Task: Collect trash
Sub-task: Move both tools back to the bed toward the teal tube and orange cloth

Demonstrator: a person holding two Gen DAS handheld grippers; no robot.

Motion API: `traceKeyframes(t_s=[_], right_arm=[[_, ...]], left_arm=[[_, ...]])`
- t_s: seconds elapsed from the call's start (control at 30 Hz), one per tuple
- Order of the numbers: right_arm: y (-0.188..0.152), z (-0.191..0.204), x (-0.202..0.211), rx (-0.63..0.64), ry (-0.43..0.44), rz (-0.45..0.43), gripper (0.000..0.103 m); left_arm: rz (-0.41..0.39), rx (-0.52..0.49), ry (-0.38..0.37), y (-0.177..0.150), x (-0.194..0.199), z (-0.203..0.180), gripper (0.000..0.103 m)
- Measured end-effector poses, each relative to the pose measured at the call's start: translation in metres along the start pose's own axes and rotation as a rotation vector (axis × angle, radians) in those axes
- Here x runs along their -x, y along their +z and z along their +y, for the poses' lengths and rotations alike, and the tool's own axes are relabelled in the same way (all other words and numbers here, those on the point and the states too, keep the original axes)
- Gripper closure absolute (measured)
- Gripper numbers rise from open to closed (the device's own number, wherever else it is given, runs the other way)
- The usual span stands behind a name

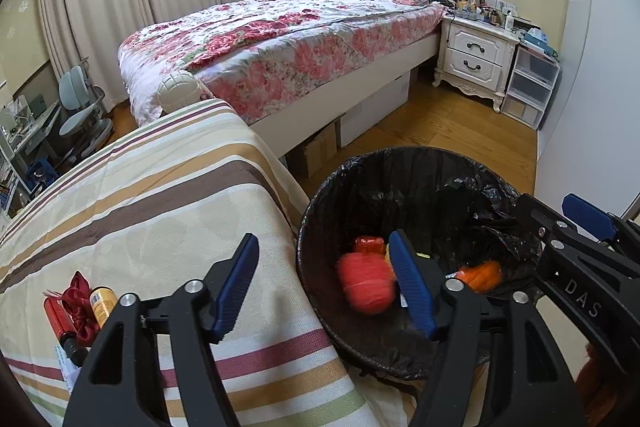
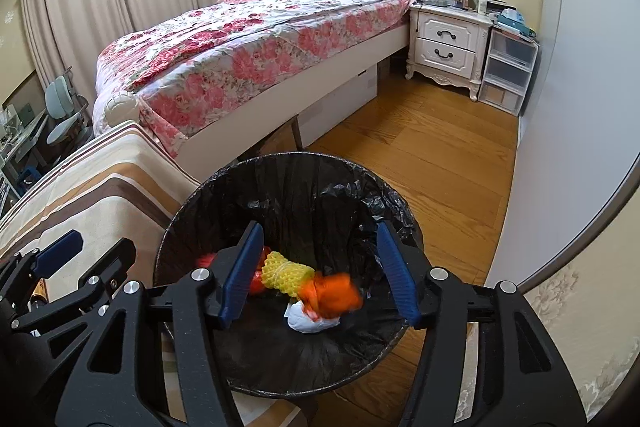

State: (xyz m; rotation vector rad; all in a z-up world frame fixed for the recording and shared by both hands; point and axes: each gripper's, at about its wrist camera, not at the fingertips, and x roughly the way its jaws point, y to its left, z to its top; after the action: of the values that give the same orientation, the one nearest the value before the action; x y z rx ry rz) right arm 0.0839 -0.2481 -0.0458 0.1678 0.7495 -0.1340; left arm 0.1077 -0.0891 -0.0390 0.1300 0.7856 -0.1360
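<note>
A bin with a black liner [image 1: 320, 203] [image 2: 188, 203] stands on the wood floor beside a striped cover. My left gripper [image 1: 324, 283] hangs open over its left rim, and a blurred red bundle [image 1: 366, 285] shows below, apart from the pads. Over the bin's middle my right gripper [image 2: 320, 275] is open too, with a blurred orange wad [image 2: 336, 291] beneath it, touching neither pad. A yellow foam net [image 2: 286, 275], white crumpled paper [image 2: 308, 321] and a red wrapper [image 1: 366, 243] lie inside. Each gripper appears in the other's view: right gripper [image 1: 560, 219], left gripper [image 2: 84, 259].
On the striped cover [image 1: 160, 211] lie a red tube [image 1: 58, 319], a red bow [image 1: 80, 301] and a yellow can [image 1: 102, 303]. Beyond are a floral bed [image 1: 280, 43], a white nightstand [image 1: 474, 57], plastic drawers [image 1: 528, 87], open wood floor [image 2: 440, 163] and a wall to the right.
</note>
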Motion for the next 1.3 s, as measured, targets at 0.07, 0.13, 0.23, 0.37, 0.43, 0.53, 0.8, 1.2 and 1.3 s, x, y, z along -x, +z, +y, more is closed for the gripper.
traceKeyframes(t_s=[0.07, 0.13, 0.23, 0.37, 0.43, 0.53, 0.8, 1.2, 1.3], right_arm=[[0.000, -0.001, 0.001, -0.002, -0.005, -0.001, 0.045], [-0.001, -0.001, 0.002, -0.004, -0.009, -0.002, 0.044], [-0.001, -0.001, 0.004, -0.004, -0.012, -0.003, 0.041], [-0.002, 0.000, 0.005, -0.004, -0.008, 0.000, 0.040], [-0.005, 0.002, 0.008, -0.003, -0.005, 0.002, 0.040], [-0.012, 0.008, 0.015, 0.006, 0.002, 0.005, 0.040], [-0.032, 0.031, 0.032, 0.039, 0.038, 0.025, 0.039], [-0.060, 0.074, 0.059, 0.112, 0.114, 0.045, 0.040], [-0.068, 0.087, 0.064, 0.138, 0.134, 0.051, 0.040]], left_arm=[[-0.002, 0.003, 0.002, 0.000, 0.001, 0.001, 0.033], [-0.001, 0.005, -0.001, 0.000, 0.003, 0.002, 0.032], [-0.008, 0.006, 0.000, -0.001, 0.009, 0.005, 0.032], [-0.014, 0.013, 0.002, -0.003, 0.020, 0.012, 0.031], [-0.015, 0.018, 0.001, -0.005, 0.027, 0.016, 0.031], [-0.012, 0.021, 0.002, -0.010, 0.036, 0.022, 0.031], [-0.006, 0.052, 0.018, -0.032, 0.061, 0.048, 0.031], [0.012, 0.142, 0.078, -0.068, 0.098, 0.108, 0.031], [0.015, 0.167, 0.094, -0.079, 0.108, 0.124, 0.031]])
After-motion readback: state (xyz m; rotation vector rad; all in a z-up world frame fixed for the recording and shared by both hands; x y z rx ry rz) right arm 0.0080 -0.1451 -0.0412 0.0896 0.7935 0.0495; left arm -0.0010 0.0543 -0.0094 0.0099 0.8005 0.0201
